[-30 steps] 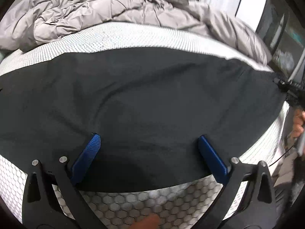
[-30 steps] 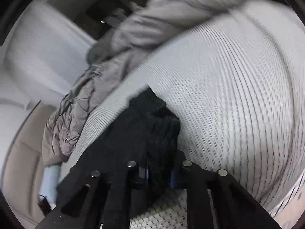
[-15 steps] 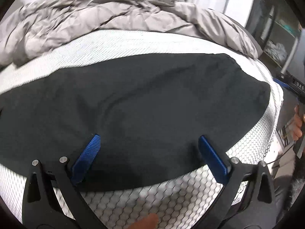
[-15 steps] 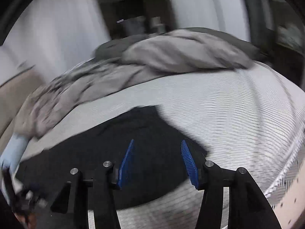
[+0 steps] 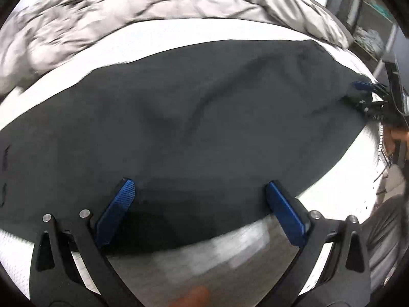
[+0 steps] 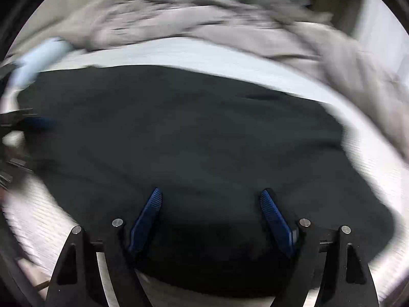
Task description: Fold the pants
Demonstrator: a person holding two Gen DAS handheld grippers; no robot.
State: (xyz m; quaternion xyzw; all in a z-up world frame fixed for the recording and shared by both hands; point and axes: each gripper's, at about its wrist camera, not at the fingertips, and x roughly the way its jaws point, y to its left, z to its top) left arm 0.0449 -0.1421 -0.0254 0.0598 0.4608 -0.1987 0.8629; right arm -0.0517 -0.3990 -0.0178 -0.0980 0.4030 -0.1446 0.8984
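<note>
Left gripper [image 5: 199, 197]: two blue ribbed pads on black arms, standing wide apart and gripping nothing; both tips are hovering over the near hem of the garment.
Black pants [image 5: 191, 128]: dark soft fabric, lying spread flat on the white honeycomb-mesh mattress [image 5: 179, 263]; seen from the left wrist, they are filling the frame from 9 o'clock to 3 o'clock.
Long axis: running side to side across both views, square to the line of the fingers.
Right gripper [image 6: 211, 212]: same blue pads, whose jaws have just been opening; they are now standing well apart, with cloth under them but none pinched.
Right gripper, as seen from the left wrist: showing at 3 o'clock, at the garment's far right end [image 5: 363, 94].
Grey rumpled quilt [image 6: 204, 18]: lying heaped at 12 o'clock, beyond the pants and apart from them.
Judgement: each hand is nearer its own end; the next pinch is likely calling for the near edge directly ahead.
</note>
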